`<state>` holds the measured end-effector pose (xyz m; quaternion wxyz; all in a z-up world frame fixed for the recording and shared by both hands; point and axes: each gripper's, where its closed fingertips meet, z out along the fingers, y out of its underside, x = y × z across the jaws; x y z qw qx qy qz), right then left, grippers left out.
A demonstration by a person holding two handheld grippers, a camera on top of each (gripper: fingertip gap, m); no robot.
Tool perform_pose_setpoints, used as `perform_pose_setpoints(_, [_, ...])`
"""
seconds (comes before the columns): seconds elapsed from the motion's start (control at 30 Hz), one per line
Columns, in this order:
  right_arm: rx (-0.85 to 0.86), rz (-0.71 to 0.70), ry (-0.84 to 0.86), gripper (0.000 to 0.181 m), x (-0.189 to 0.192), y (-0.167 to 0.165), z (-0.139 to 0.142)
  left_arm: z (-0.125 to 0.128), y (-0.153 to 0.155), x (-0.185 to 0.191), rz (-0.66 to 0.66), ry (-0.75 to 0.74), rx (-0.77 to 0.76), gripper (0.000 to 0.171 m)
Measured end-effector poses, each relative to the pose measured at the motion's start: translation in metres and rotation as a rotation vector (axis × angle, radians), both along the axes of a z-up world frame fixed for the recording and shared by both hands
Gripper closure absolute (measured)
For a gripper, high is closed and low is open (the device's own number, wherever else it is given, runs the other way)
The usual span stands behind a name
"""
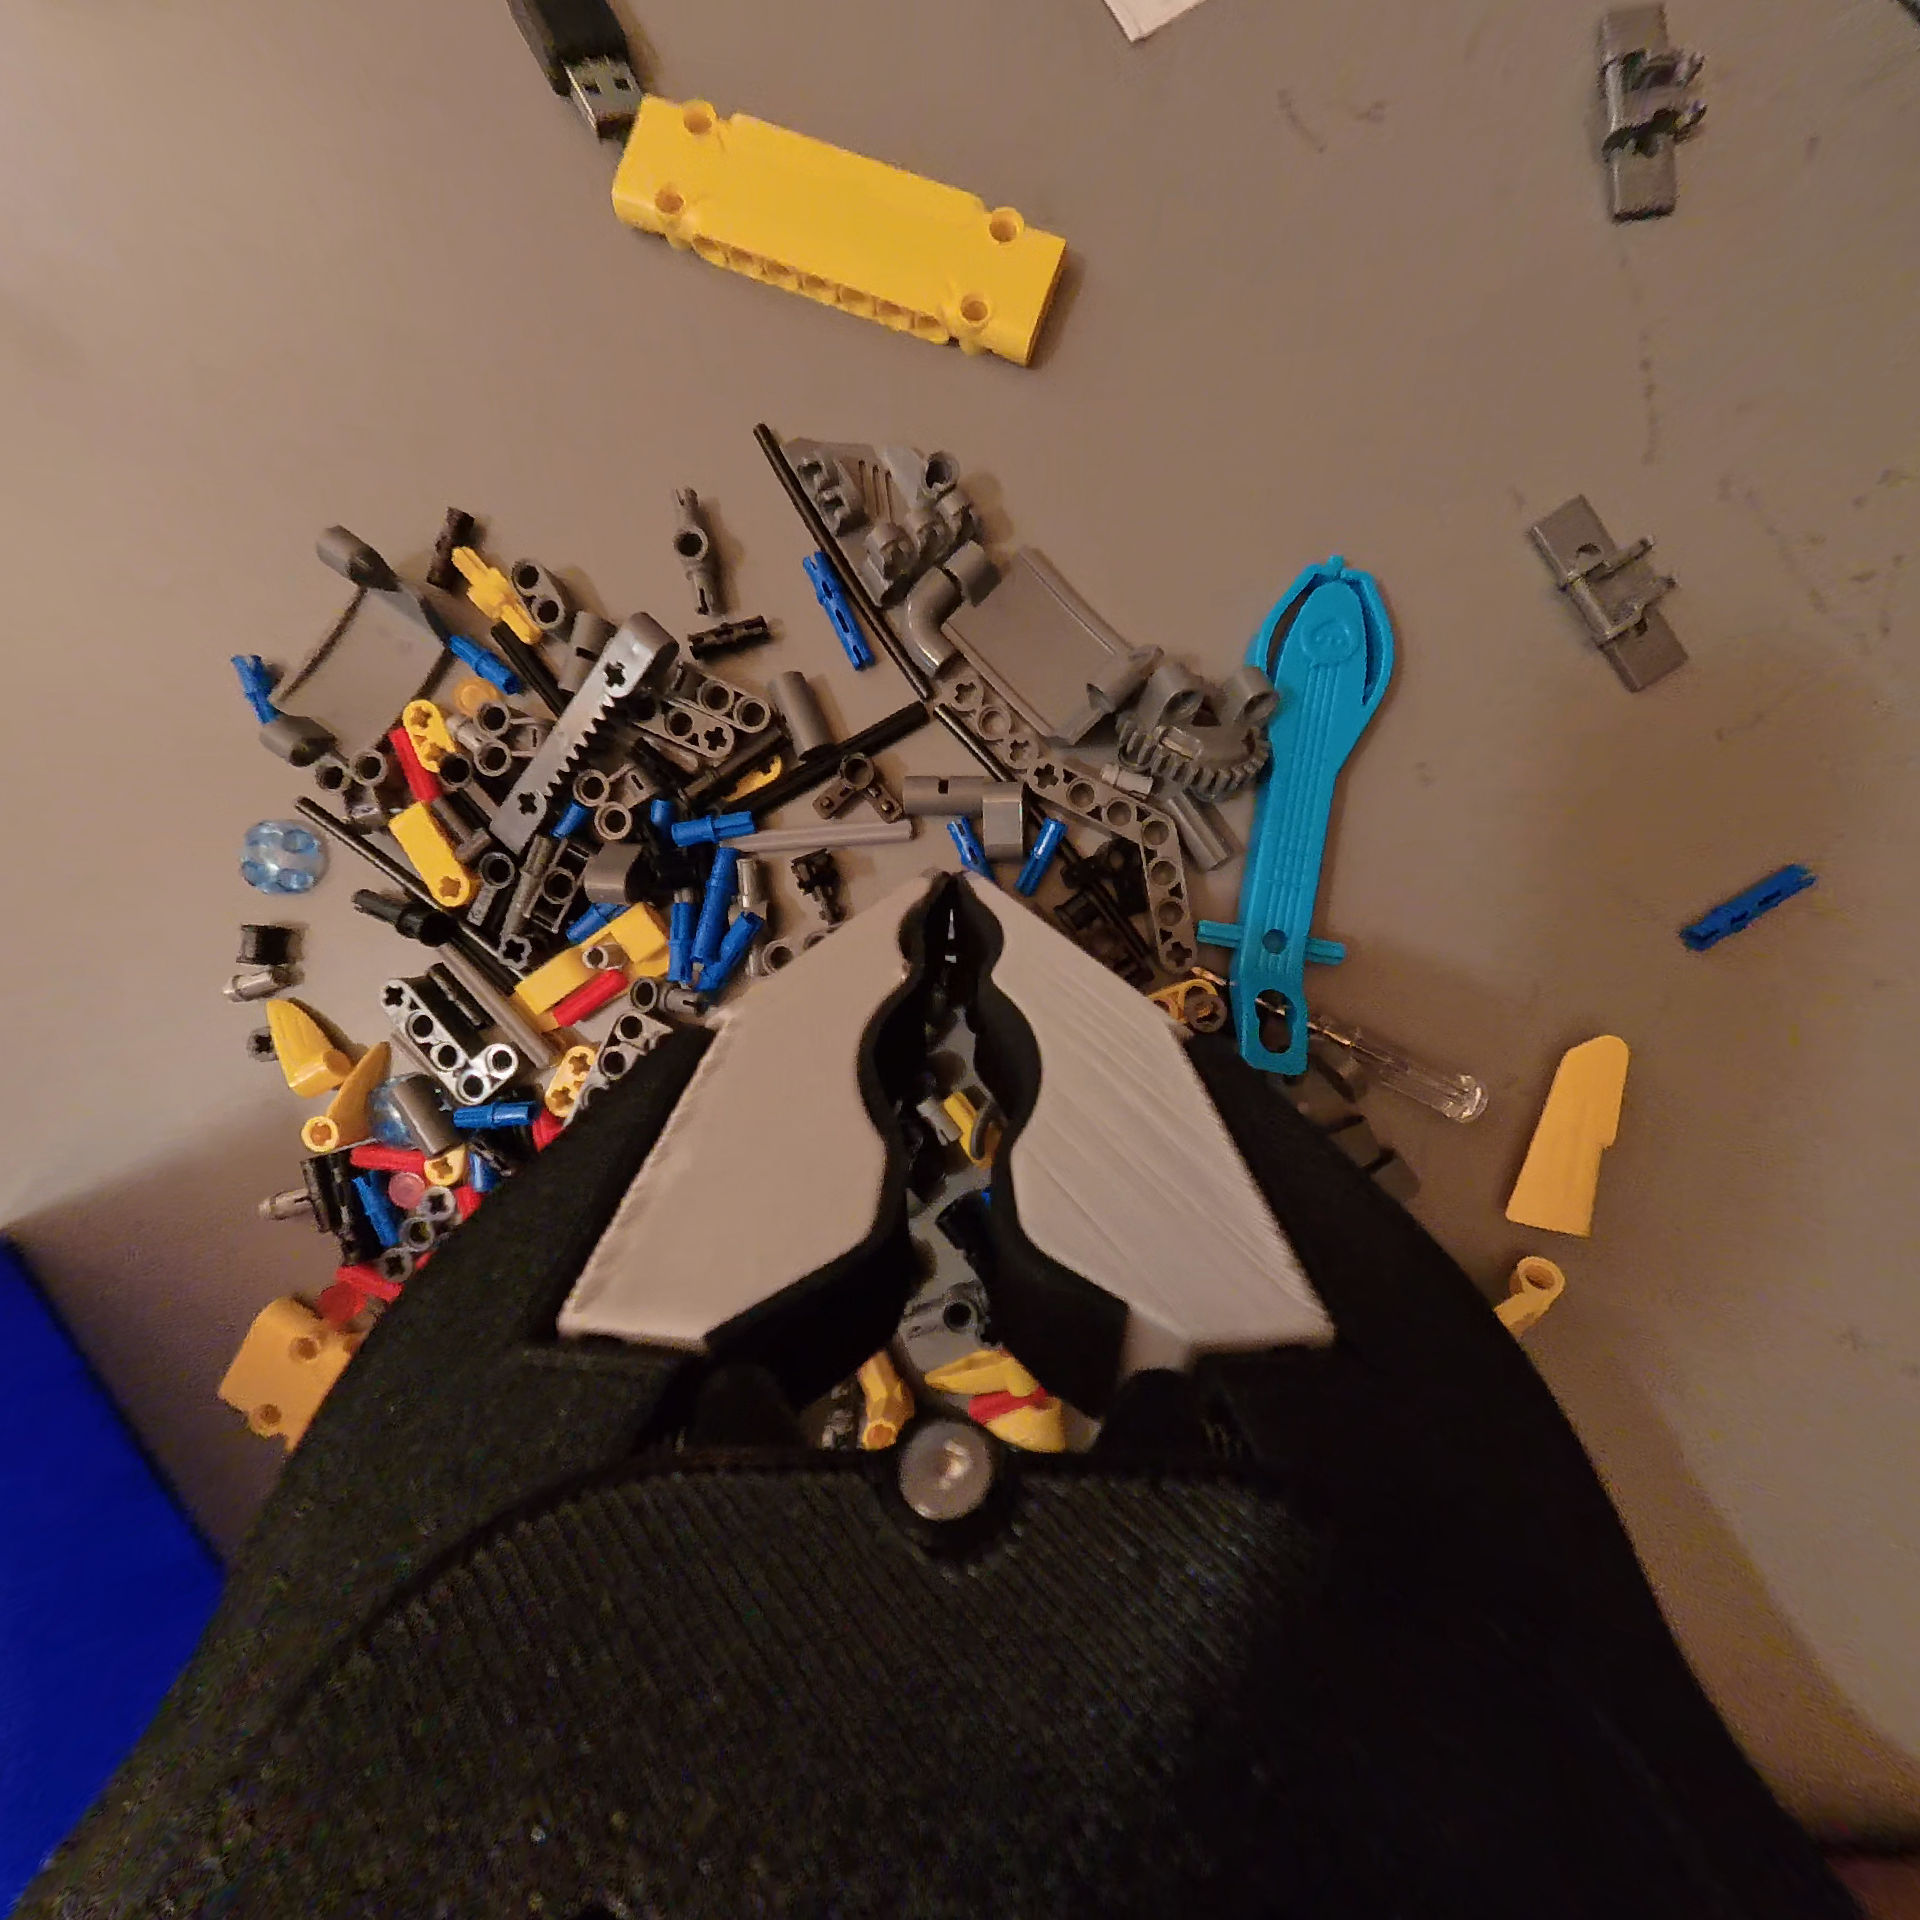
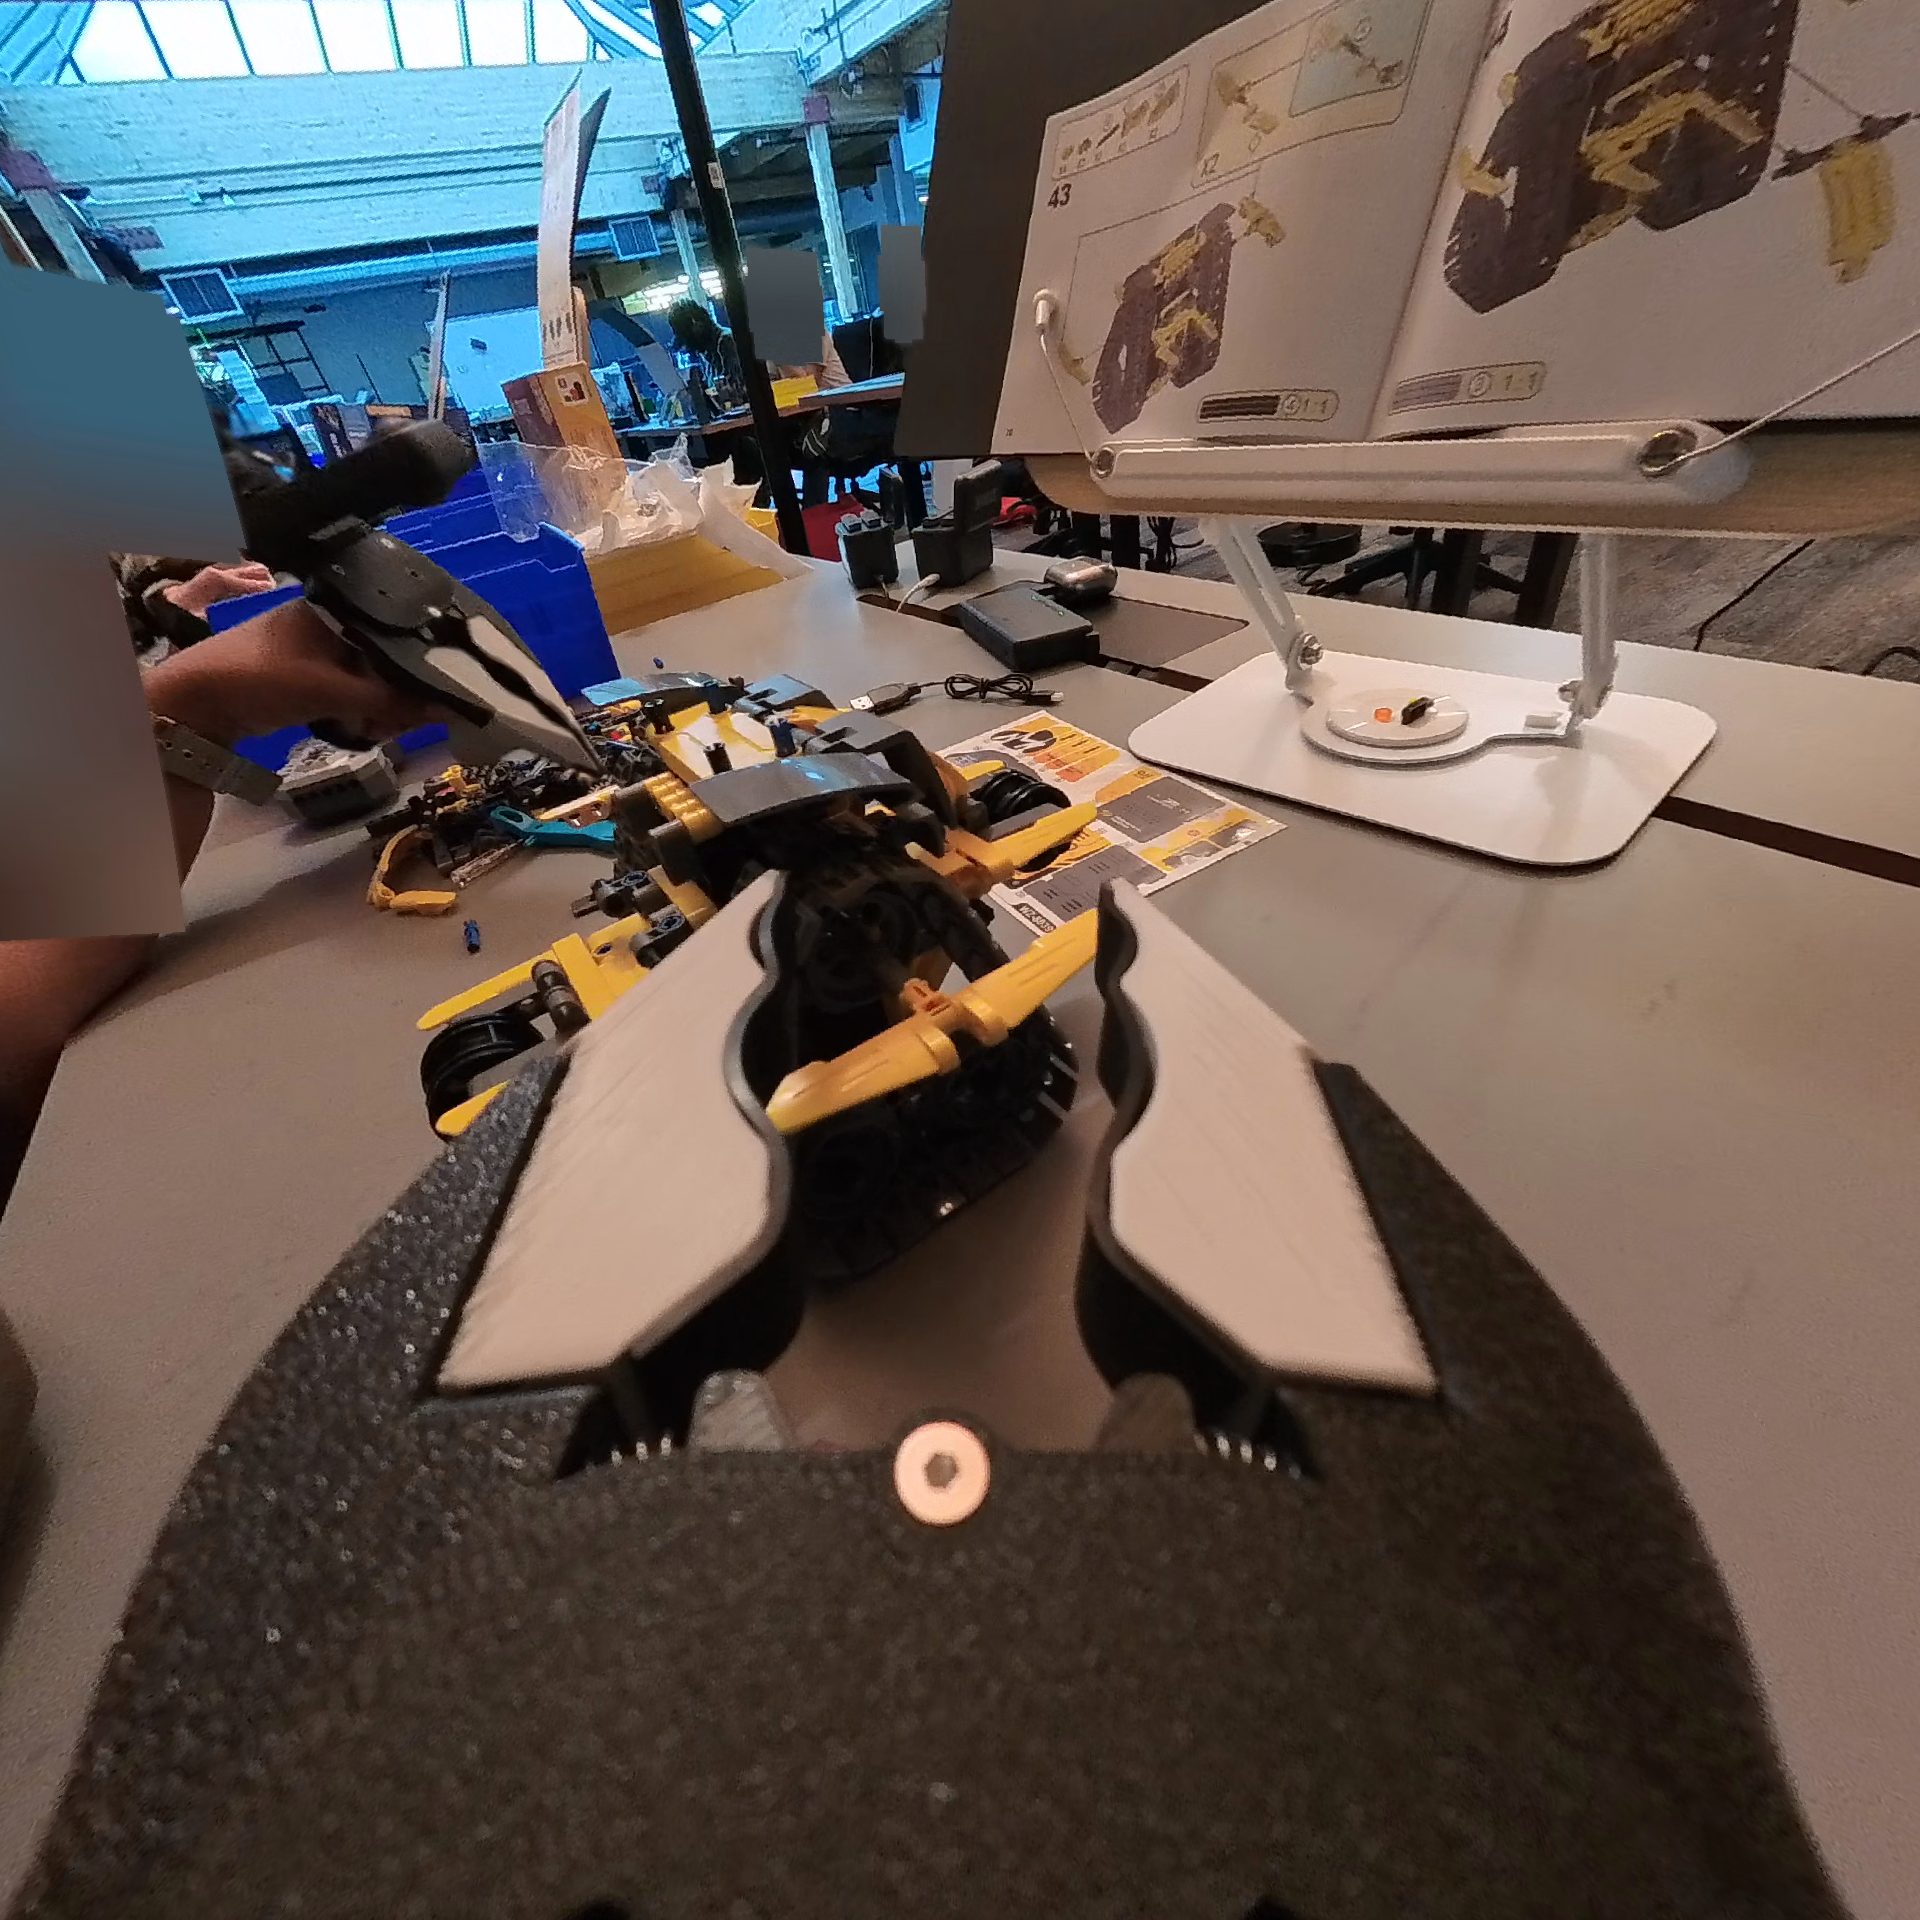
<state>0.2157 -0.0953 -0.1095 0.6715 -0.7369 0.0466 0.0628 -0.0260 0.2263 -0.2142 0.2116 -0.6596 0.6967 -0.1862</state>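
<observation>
My left gripper (image 1: 951,883) is shut, its tips together just above a pile of small building parts (image 1: 623,831) on the grey table (image 1: 312,312). A blue pin (image 1: 968,844) lies right by the tips; I see nothing between them. The right wrist view shows the same gripper (image 2: 587,758) pointing down into the pile. My right gripper (image 2: 940,904) is wide around the rear wheel end of a yellow and black model vehicle (image 2: 790,790). Its fingers (image 2: 665,1091) sit against both sides, and a yellow blade (image 2: 935,1039) reaches the right one.
A teal lever tool (image 1: 1299,810), a long yellow panel (image 1: 842,229), a USB plug (image 1: 592,73) and two grey assemblies (image 1: 1605,592) lie around the pile. An open instruction booklet (image 2: 1403,208) rests on a white stand (image 2: 1455,769). A printed sheet (image 2: 1122,821) and blue bins (image 2: 520,582) are nearby. Tip to tip, the grippers are about 40 centimeters apart.
</observation>
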Motion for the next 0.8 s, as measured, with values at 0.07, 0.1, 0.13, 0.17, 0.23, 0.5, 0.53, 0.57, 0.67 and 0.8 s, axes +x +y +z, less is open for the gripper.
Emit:
perform_pose_setpoints(0.07, [0.002, 0.0, 0.001, 0.123, 0.0, 0.0, 0.0, 0.007, 0.001, 0.002, -0.001, -0.032, 0.017, 0.171])
perform_pose_setpoints(0.1, [0.002, 0.0, 0.001, 0.123, 0.0, 0.0, 0.001, 0.011, 0.001, 0.003, -0.004, -0.05, 0.02, 0.171])
perform_pose_setpoints(0.13, [0.002, 0.001, 0.001, 0.123, 0.0, 0.0, 0.001, 0.015, 0.0, 0.005, -0.009, -0.068, 0.021, 0.171])
perform_pose_setpoints(0.17, [0.003, 0.001, 0.001, 0.123, 0.0, 0.0, 0.001, 0.017, -0.001, 0.006, -0.013, -0.081, 0.019, 0.171])
perform_pose_setpoints(0.23, [0.003, 0.001, -0.001, 0.123, -0.001, 0.0, 0.001, 0.02, -0.001, 0.006, -0.015, -0.093, 0.02, 0.171])
perform_pose_setpoints(0.5, [0.002, 0.005, -0.007, 0.123, -0.002, 0.0, 0.002, 0.004, 0.003, 0.0, 0.01, -0.025, 0.0, 0.167])
perform_pose_setpoints(0.53, [0.003, 0.005, -0.007, 0.123, -0.003, 0.0, 0.002, 0.003, 0.004, 0.0, 0.014, -0.02, 0.008, 0.167])
perform_pose_setpoints(0.57, [0.004, 0.005, -0.009, 0.123, -0.003, 0.0, 0.002, 0.004, 0.004, 0.0, 0.017, -0.02, 0.014, 0.167])
perform_pose_setpoints(0.67, [0.006, 0.004, -0.012, 0.123, -0.003, 0.0, 0.003, 0.005, 0.003, 0.001, 0.013, -0.025, 0.007, 0.167])
perform_pose_setpoints(0.8, [0.007, 0.005, -0.012, 0.123, -0.003, 0.0, 0.003, 0.0, 0.006, -0.003, 0.028, -0.003, 0.007, 0.166])
